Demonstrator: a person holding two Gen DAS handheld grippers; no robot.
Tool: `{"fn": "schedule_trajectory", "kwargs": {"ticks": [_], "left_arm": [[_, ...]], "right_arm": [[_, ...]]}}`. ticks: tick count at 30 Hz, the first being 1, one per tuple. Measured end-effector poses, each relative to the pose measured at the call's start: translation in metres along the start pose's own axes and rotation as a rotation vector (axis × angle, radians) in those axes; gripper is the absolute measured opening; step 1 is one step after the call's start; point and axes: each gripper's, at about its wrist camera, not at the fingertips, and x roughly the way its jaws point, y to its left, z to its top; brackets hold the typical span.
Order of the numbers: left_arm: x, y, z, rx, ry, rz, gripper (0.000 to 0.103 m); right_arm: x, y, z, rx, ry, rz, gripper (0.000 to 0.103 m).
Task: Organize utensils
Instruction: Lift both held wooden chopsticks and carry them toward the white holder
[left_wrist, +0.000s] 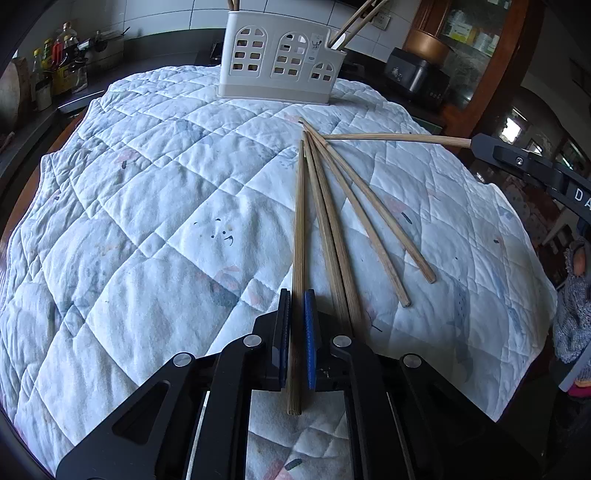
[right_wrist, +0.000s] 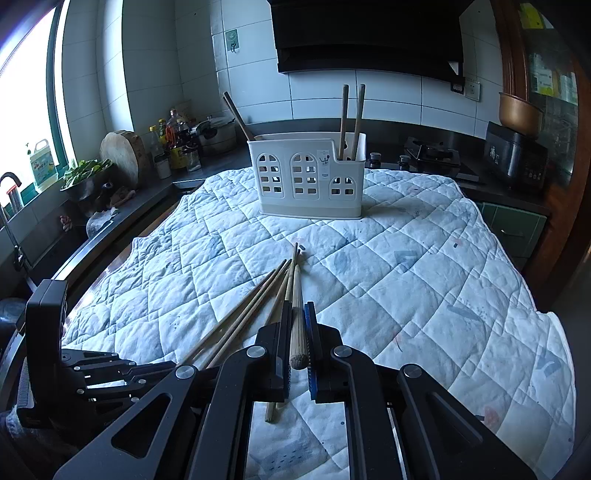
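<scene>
Several bamboo chopsticks (left_wrist: 347, 221) lie fanned on a quilted white cloth (left_wrist: 147, 184). My left gripper (left_wrist: 297, 299) is shut on one chopstick (left_wrist: 299, 221) near its thick end. My right gripper (right_wrist: 298, 308) is shut on another chopstick (right_wrist: 297, 317), which shows held out sideways at the right of the left wrist view (left_wrist: 399, 138). A white utensil holder (left_wrist: 280, 59) with arched window cut-outs stands at the far side of the cloth; it also shows in the right wrist view (right_wrist: 306, 177) with two chopsticks (right_wrist: 351, 122) upright in its right compartment.
A counter with bottles (right_wrist: 173, 144), a chopping block (right_wrist: 122, 155) and a bowl of greens (right_wrist: 85, 173) runs along the left. A gas hob (right_wrist: 432, 155) and a black cooker (right_wrist: 513, 158) stand behind the cloth. My left gripper's body (right_wrist: 48, 332) is at the left.
</scene>
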Motion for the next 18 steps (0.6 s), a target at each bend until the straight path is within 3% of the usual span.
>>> {"fn": "schedule_trajectory", "kwargs": {"ticks": [11, 15, 18], "left_arm": [[-0.032, 0.002, 0.020, 0.002, -0.085, -0.012, 0.006], [-0.046, 0.006, 0.032, -0.020, -0.114, -0.063, 0.006], [-0.048, 0.004, 0.036, 0.010, -0.103, -0.035, 0.006]], "right_arm": [[-0.002, 0.002, 0.006, -0.001, -0.020, 0.001, 0.007], [-0.004, 0.003, 0.010, -0.008, -0.026, 0.001, 0.007], [-0.005, 0.003, 0.013, -0.011, -0.032, 0.001, 0.007]]}}
